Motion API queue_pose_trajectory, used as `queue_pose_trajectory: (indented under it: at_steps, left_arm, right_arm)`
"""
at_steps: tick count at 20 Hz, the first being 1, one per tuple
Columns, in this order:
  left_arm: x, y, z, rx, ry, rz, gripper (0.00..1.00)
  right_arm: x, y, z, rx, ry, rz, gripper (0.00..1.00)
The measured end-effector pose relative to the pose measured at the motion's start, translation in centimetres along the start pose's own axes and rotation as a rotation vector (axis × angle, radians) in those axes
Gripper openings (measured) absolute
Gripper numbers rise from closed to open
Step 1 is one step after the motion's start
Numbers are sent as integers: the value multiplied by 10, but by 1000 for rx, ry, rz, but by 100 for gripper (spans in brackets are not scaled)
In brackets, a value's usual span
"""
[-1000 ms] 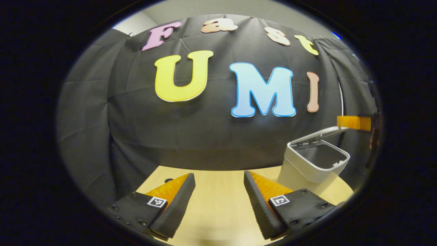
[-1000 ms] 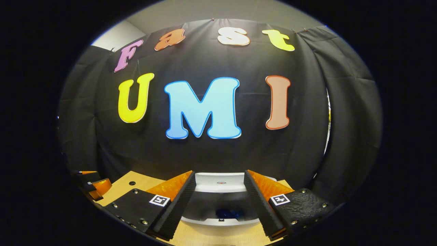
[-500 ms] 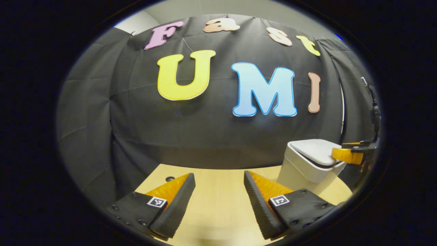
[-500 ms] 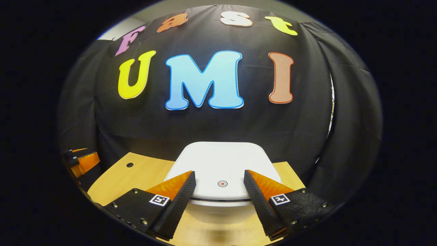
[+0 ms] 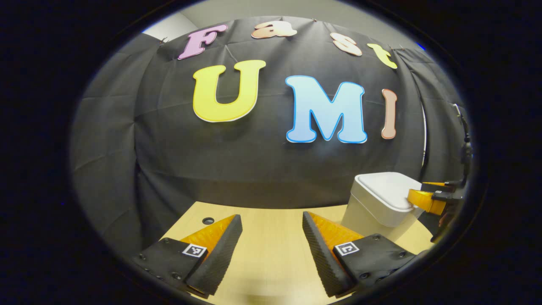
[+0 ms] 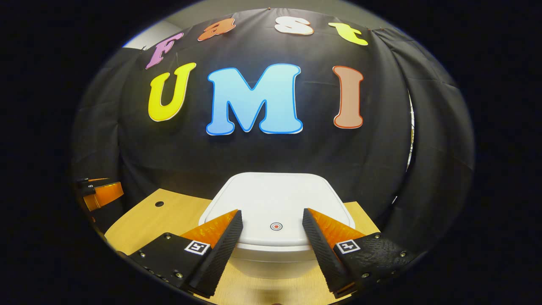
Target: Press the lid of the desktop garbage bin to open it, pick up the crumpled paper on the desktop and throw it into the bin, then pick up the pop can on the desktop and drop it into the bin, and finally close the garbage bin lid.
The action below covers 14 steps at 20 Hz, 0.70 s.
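Lid [image 6: 277, 203] down now, open a second ago; your right gripper [image 6: 271, 228] sits on it, fingers apart, left gripper [image 5: 271, 237] spread idle. Task looks finished.

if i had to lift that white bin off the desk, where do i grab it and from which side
Grip the garbage bin across its body just under the overhanging rim of the shut lid, coming in level from the front. The walls taper downward, so the rim likely stops slipping; the flat lid top offers no hold.
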State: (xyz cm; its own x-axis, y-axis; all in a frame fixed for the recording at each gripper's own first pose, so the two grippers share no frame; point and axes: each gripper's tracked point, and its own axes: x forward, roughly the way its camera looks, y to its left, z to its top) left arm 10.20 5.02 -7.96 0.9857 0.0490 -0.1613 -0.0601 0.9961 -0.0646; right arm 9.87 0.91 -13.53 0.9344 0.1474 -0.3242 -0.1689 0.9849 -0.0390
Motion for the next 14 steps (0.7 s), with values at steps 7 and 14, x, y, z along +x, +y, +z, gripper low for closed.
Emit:
queue_pose_trajectory:
  at_steps: [7, 14]
  left_arm:
    - [-1, -1, 0, 0, -2, -5, 94]
    - [-10, 6, 13, 13, -35, 8, 94]
  right_arm:
    - [-1, 0, -1, 0, -44, -5, 93]
    - [0, 1, 7, 9, -30, -4, 92]
